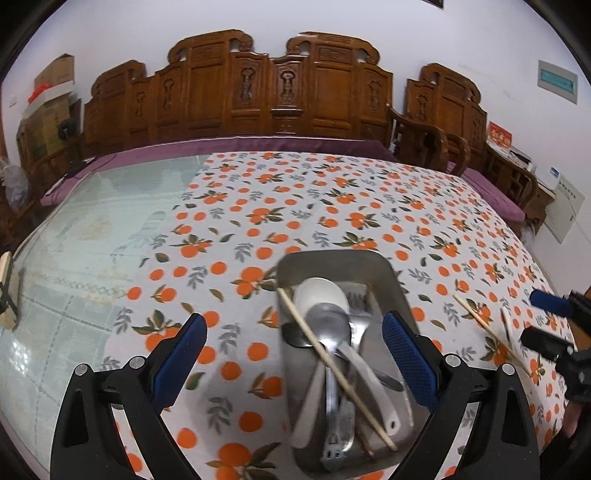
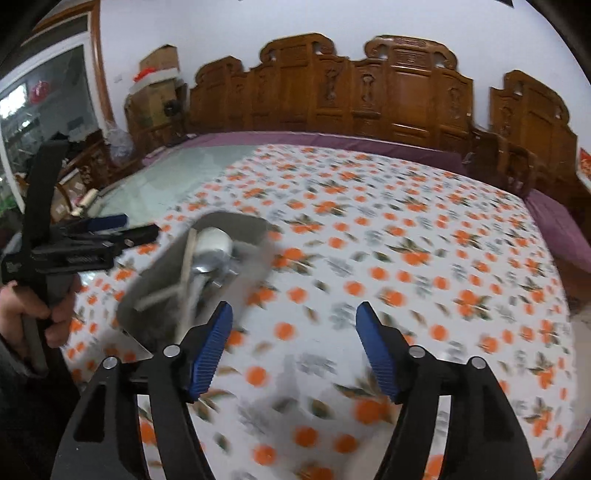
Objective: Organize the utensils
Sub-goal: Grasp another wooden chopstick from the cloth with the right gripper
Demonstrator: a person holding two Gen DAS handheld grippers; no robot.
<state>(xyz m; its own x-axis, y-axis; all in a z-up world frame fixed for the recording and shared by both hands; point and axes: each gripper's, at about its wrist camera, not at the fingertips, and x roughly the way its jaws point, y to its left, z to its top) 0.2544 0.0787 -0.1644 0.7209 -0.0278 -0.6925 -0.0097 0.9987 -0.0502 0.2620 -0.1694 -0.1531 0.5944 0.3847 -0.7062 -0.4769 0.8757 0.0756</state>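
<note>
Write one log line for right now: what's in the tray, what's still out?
tray: spoons, fork, one chopstick | on cloth: two chopsticks | left gripper: open, empty | right gripper: open, empty

A carved wooden bench (image 1: 277, 92) with purple cushions (image 1: 236, 146) stands against the far white wall (image 1: 406, 33). Cardboard boxes (image 1: 51, 107) are stacked at far left. A window (image 2: 40, 110) shows at left.

Orange-print tablecloth (image 1: 295, 206), carved wooden bench (image 1: 273, 85)
</note>
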